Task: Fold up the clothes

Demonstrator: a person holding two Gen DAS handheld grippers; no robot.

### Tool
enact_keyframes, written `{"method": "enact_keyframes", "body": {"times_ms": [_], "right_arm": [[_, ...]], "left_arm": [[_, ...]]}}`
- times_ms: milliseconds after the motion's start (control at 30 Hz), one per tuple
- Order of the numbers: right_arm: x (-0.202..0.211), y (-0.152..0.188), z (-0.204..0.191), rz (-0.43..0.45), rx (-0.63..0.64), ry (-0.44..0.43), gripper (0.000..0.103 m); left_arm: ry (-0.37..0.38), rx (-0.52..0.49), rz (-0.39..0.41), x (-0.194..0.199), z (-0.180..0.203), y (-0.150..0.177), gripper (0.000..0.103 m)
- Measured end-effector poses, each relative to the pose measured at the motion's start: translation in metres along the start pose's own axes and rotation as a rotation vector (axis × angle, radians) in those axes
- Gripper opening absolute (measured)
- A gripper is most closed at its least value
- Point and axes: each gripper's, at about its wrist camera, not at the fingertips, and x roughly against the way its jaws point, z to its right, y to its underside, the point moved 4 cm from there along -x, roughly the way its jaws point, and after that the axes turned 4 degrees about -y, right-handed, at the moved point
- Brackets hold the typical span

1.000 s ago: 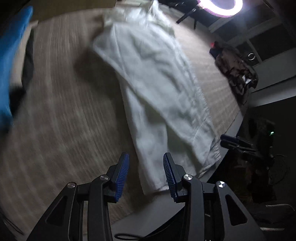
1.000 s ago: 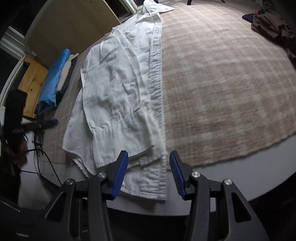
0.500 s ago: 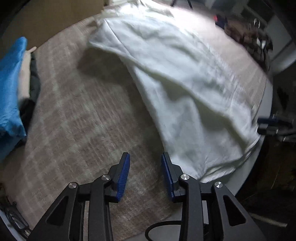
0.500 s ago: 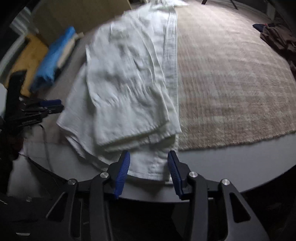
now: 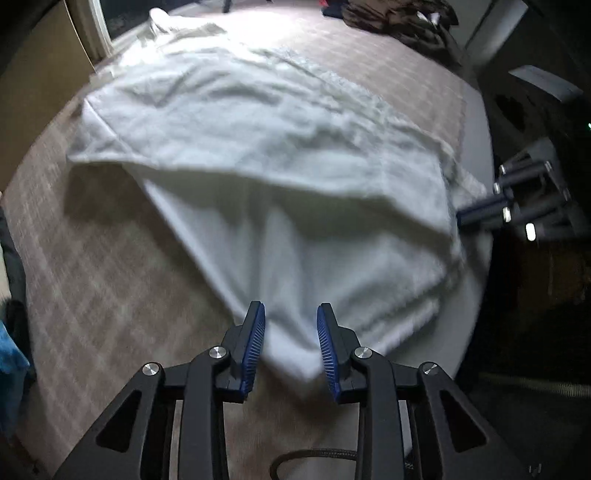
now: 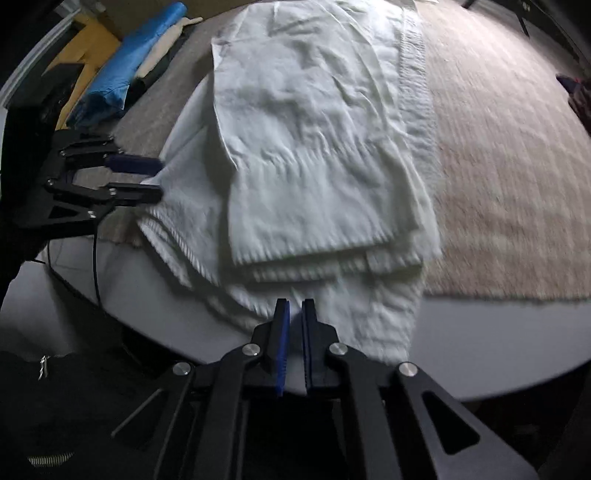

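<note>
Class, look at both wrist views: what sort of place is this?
Probably a room at home: a white garment spread on a checked rug, other clothes heaped at its far edge, folded blue cloth stacked beside.

Dim throughout, with dark vignetted corners and strong fisheye bending at the edges. Glare at the far end of the white garment (image 5: pixel 258 155) in the left wrist view. Motion blur smearing the rug (image 6: pixel 517 184) and cloth folds; dark shadow beneath the lifted fold.

Both grippers, left gripper (image 5: pixel 290 343) and right gripper (image 6: pixel 293 343), have black linkage arms, silver screws and ribbed blue pads (image 5: pixel 255 341).
</note>
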Motion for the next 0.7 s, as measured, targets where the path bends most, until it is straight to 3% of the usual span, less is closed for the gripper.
{"method": "enact_keyframes", "body": {"times_ms": [100,167,200,233,333,400,600,667,700], "right_arm": [[0.024,-0.003,0.005,0.076,-0.025,0.007,0.012],[0.041,-0.008,0.017,0.153,-0.092,0.007,0.028],[0.045,-0.009,0.025,0.179,-0.124,0.021,0.042],[0.048,-0.01,0.032,0.201,-0.155,0.035,0.047],[0.043,-0.011,0.046,0.181,-0.204,0.046,0.047],[0.036,-0.012,0.049,0.156,-0.201,0.055,0.047],[0.029,-0.015,0.027,0.126,-0.101,0.068,0.047],[0.029,-0.02,0.023,0.116,-0.082,0.063,0.04],[0.029,-0.022,0.022,0.111,-0.082,0.051,0.022]], "left_arm": [[0.018,0.128,-0.003,0.007,-0.019,0.0,0.027],[0.019,0.228,0.036,0.017,-0.03,-0.002,0.031],[0.029,0.275,0.049,0.02,-0.033,-0.002,0.034],[0.051,0.319,0.049,0.02,-0.034,-0.002,0.04],[0.083,0.37,0.029,0.012,-0.027,0.0,0.045],[0.023,0.356,0.001,0.006,-0.017,0.008,0.045],[0.021,0.329,-0.032,-0.007,0.0,0.007,0.046],[0.002,0.3,-0.035,-0.008,0.004,0.004,0.04],[0.009,0.297,-0.035,-0.008,0.005,0.003,0.029]]}}
